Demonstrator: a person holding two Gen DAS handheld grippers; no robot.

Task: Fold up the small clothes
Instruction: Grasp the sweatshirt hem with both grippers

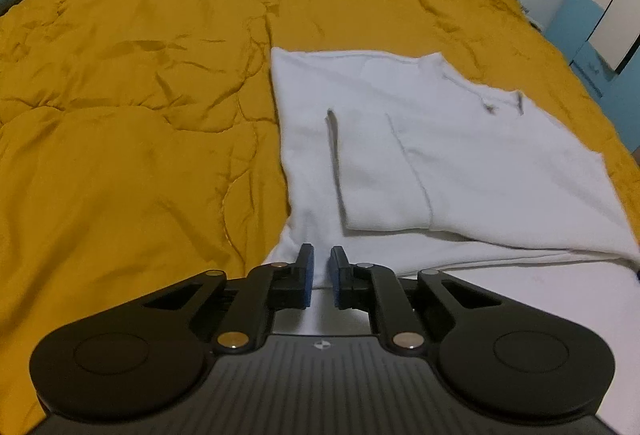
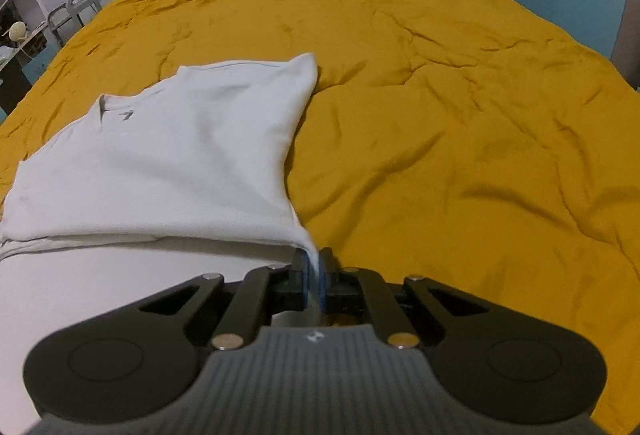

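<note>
Your right tongs (image 2: 316, 275) are clenched on the near corner of the white T-shirt (image 2: 168, 163), lifting that hem. Your left tongs (image 1: 322, 275) stand narrowly parted over the shirt's near edge, pads not pressing cloth. From the left wrist, the shirt lies at two o'clock on the mustard quilt (image 1: 120, 115), sleeve folded in.

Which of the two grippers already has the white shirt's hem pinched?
The right gripper: white knit shirt fabric is clamped between its blue pads. The left gripper shows a gap, with cloth lying between the pads, not pressed.
</note>
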